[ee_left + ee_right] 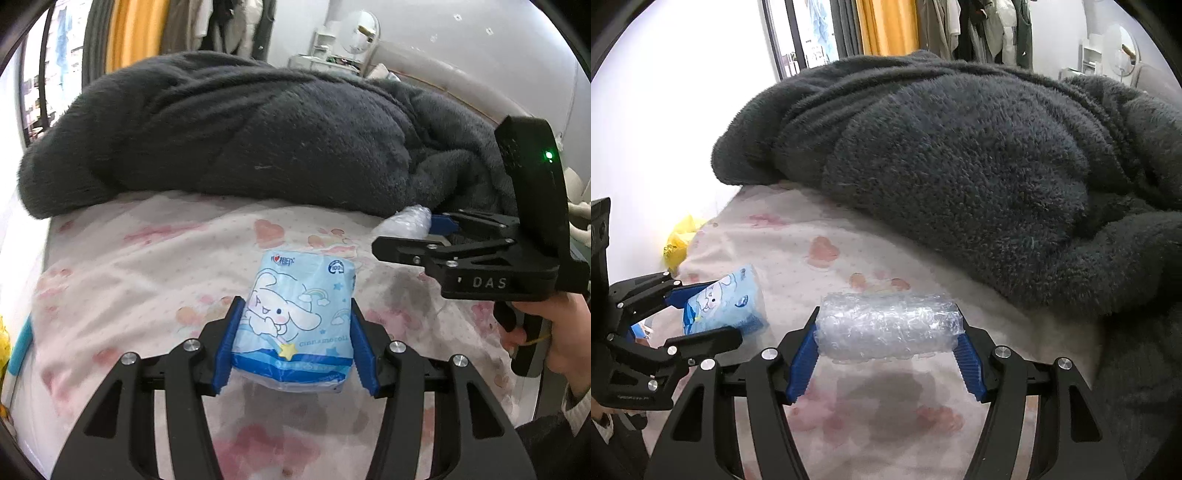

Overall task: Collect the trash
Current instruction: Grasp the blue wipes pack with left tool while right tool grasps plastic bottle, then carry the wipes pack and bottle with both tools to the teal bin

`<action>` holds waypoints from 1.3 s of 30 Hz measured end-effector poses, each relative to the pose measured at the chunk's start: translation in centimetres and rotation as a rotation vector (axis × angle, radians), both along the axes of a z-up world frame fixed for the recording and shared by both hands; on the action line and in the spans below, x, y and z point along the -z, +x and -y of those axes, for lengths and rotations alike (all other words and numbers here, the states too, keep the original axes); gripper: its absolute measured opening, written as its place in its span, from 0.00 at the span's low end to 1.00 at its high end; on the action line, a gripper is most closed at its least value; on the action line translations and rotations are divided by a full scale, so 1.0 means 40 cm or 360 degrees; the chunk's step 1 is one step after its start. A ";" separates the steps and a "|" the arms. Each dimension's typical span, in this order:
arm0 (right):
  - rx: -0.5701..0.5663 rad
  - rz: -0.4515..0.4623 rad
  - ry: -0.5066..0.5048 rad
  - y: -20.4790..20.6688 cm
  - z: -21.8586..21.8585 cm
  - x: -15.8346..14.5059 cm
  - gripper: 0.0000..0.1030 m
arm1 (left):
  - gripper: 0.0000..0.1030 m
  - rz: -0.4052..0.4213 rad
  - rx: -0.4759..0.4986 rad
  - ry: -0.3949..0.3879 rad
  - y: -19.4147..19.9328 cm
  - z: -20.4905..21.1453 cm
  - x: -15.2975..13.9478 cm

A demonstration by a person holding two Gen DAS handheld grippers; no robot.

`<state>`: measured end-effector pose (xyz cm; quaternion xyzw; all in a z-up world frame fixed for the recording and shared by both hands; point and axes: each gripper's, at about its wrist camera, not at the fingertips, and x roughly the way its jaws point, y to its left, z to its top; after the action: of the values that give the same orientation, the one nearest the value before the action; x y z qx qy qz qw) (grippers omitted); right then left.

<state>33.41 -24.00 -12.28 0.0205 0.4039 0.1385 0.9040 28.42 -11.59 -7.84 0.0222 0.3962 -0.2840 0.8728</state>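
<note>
My left gripper (295, 314) is shut on a light-blue tissue pack (299, 317) printed with a cartoon dog, held just above the pink-patterned bed sheet (147, 266). Both blue pads press its sides. My right gripper (888, 321) is shut on a roll of clear bubble wrap (888, 325), also lifted off the sheet, gripped at its two ends. In the left wrist view the right gripper (424, 225) shows at the right with the bubble wrap (406, 219) in it. In the right wrist view the left gripper (713, 306) shows at the left holding the tissue pack (727, 306).
A thick dark-grey fleece blanket (258, 136) is heaped across the back of the bed and down its right side (1137, 350). A yellow bag (677, 240) lies off the bed's left edge. Curtains, hanging clothes and a white shelf stand behind. A hand (554, 332) holds the right gripper's handle.
</note>
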 end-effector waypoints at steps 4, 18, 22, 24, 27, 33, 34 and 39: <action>-0.0022 0.0035 0.0020 -0.036 -0.033 -0.027 0.64 | 0.55 0.0027 -0.0085 -0.0007 -0.023 -0.022 -0.014; -0.0108 0.0101 0.0078 -0.165 -0.173 -0.081 0.64 | 0.55 0.0096 -0.0395 0.0042 -0.148 -0.205 -0.063; -0.0150 0.0112 0.0105 -0.198 -0.232 -0.096 0.64 | 0.55 0.0092 -0.0490 0.0074 -0.181 -0.257 -0.063; -0.0176 0.0109 0.0125 -0.210 -0.258 -0.100 0.64 | 0.55 0.0094 -0.0529 0.0095 -0.195 -0.283 -0.061; -0.0210 0.0101 0.0150 -0.226 -0.296 -0.104 0.64 | 0.55 0.0095 -0.0580 0.0118 -0.219 -0.332 -0.058; -0.0271 0.0103 0.0162 -0.246 -0.383 -0.114 0.64 | 0.55 0.0080 -0.0673 0.0146 -0.257 -0.419 -0.046; -0.0285 0.0104 0.0168 -0.247 -0.403 -0.117 0.64 | 0.55 0.0074 -0.0679 0.0147 -0.260 -0.426 -0.043; -0.0344 0.0117 0.0186 -0.257 -0.483 -0.133 0.64 | 0.55 0.0037 -0.0698 0.0188 -0.283 -0.485 -0.007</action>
<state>23.12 -4.70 -6.98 0.0243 0.3615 0.2590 0.8953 17.08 7.83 -7.56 -0.0101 0.3975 -0.0636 0.9154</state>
